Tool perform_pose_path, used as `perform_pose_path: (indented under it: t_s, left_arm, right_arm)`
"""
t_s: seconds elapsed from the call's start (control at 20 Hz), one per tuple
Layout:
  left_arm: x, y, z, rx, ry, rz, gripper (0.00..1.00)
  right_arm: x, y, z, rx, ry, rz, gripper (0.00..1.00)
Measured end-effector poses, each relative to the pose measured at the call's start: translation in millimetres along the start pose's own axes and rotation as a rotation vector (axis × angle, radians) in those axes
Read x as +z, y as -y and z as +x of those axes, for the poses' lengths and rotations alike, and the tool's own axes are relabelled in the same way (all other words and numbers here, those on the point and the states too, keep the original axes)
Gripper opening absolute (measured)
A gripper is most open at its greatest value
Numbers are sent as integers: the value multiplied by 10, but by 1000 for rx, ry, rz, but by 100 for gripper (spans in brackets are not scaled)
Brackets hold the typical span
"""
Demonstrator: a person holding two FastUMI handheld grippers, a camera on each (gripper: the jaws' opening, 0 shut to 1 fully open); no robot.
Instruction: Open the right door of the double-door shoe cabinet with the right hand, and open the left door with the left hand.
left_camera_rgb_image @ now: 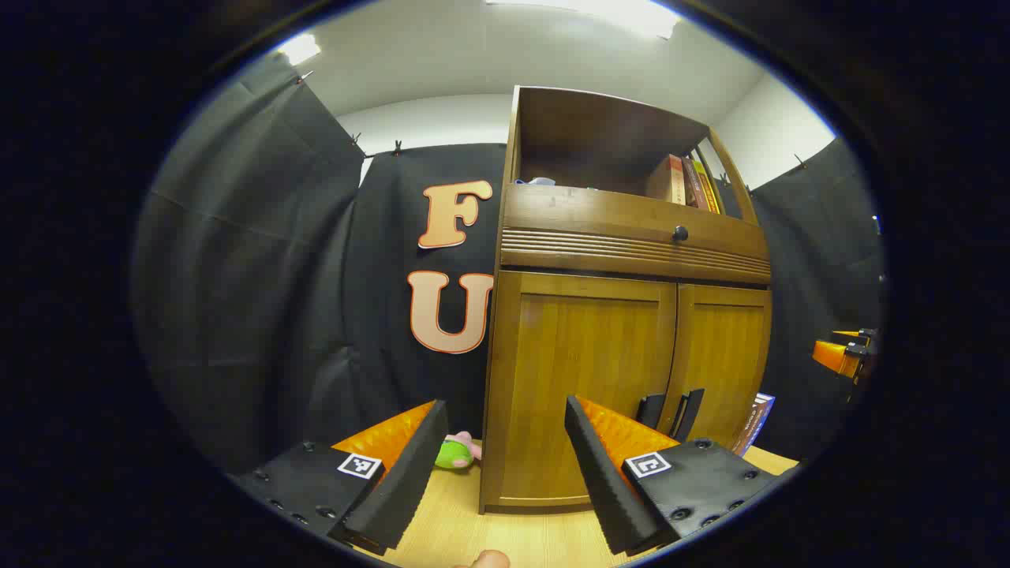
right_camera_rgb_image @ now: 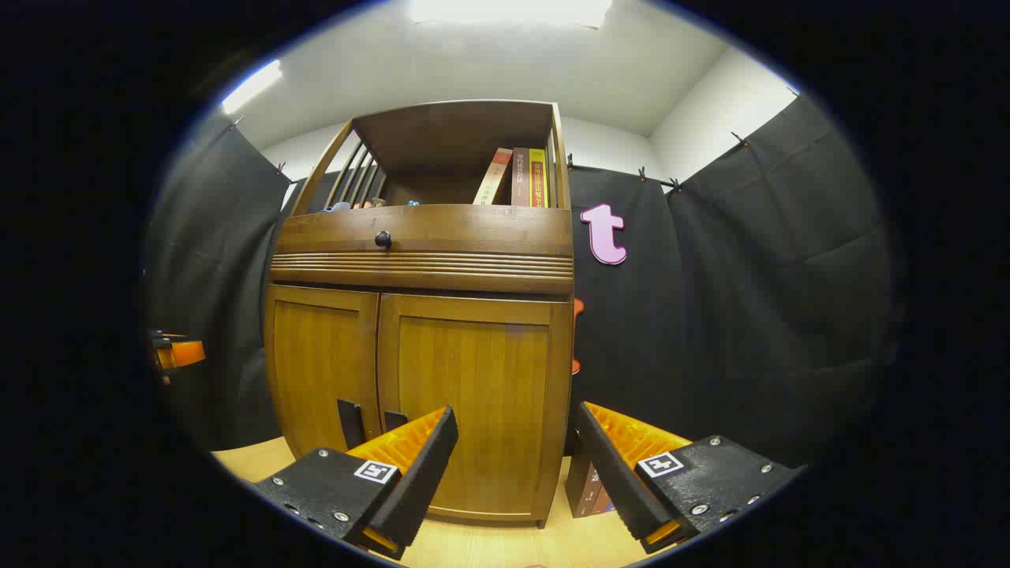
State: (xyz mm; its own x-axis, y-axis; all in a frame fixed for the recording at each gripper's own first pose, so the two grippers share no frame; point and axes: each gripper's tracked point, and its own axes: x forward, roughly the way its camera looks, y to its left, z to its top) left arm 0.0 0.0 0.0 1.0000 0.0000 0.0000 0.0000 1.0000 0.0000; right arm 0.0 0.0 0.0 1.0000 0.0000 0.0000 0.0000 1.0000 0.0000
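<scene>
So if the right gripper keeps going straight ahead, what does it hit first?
Most likely the right door of the cabinet, on its flat panel and to the right of the two handles. The right gripper is open and holds nothing. Depth is hard to judge.

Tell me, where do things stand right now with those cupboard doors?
Left gripper open, empty. Right gripper open, empty. Left door and right door both shut, handles untouched. Nothing in the way.

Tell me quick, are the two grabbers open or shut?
Left gripper: open, holding nothing, facing the closed brown wooden cabinet.
Right gripper: open, holding nothing.
</scene>
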Motion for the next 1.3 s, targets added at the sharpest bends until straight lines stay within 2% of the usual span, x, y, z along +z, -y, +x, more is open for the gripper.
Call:
perform_pose_path:
  t_s: [0.05,0.1,0.15,0.2,0.25,0.55,0.6,0.85,1.1,1.3]
  left_arm:
    - [26,23,-6,-2,4,9,95]
    - [38,45,-28,-5,8,16,98]
    - [57,71,-40,-8,10,21,95]
    - [77,89,-54,-12,13,23,98]
    - [106,109,-64,-17,18,25,96]
    - [151,147,-106,-24,23,39,95]
    - [161,145,-121,-25,25,39,96]
    - [262,115,-152,-27,44,29,95]
    - [212,136,-168,-42,32,30,96]
    - [193,88,-176,-35,33,27,95]
  right_arm:
    - [-5,-3,-15,3,-2,2,100]
    - [1,-14,-9,7,-4,7,100]
    - [-3,-24,-14,11,-6,14,100]
    - [2,-34,-19,14,-7,19,95]
    - [4,-40,-28,15,-8,21,100]
    - [46,-76,-100,19,-1,18,100]
    - [53,-83,-102,20,-2,16,95]
    - [60,-93,-133,18,-5,11,95]
    - [-54,-213,-99,33,-30,8,95]
    - [-253,-465,12,57,-61,26,95]
